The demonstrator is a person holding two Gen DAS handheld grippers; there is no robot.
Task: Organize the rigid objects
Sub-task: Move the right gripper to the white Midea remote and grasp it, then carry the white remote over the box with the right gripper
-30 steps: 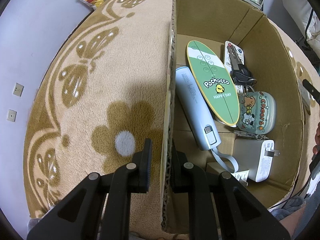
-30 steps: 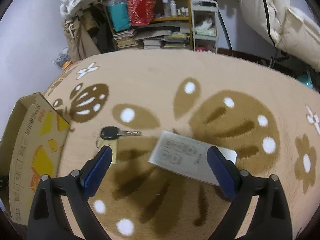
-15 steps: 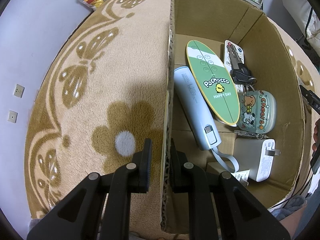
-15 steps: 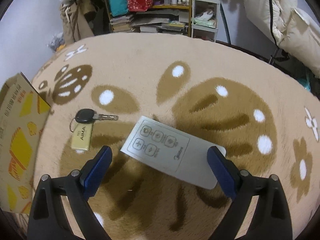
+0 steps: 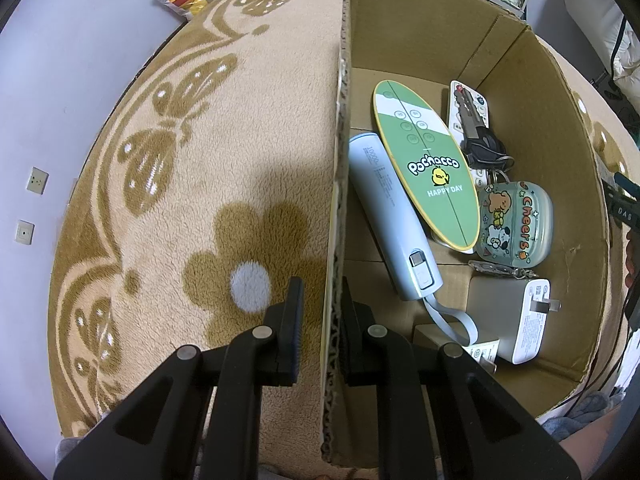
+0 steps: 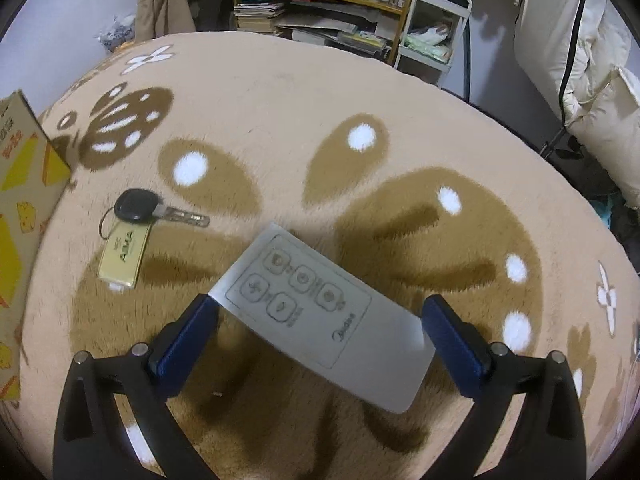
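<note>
My left gripper (image 5: 320, 320) straddles the near wall of a cardboard box (image 5: 340, 120) and is shut on it, one finger outside and one inside. The box holds a green oval Pochacco remote (image 5: 428, 164), a pale blue power bank (image 5: 392, 220), a bunch of keys (image 5: 480, 144) on a white remote (image 5: 468, 100), a "Cheers" case (image 5: 516, 220) and a white charger (image 5: 528, 320). My right gripper (image 6: 320, 332) is open wide just above the rug, with a flat white remote (image 6: 320, 312) lying between its blue fingers (image 6: 192, 332), untouched.
A black key with a yellow tag (image 6: 128, 240) lies on the beige patterned rug (image 6: 360, 100), left of the white remote. The box's printed side (image 6: 20, 200) stands at the far left. Shelves (image 6: 320, 0), a white cart (image 6: 436, 28) and bedding (image 6: 600, 100) line the back.
My right gripper has moved forward and down over the rug, so the white remote now lies between its fingers. The left gripper and the box have stayed put.
</note>
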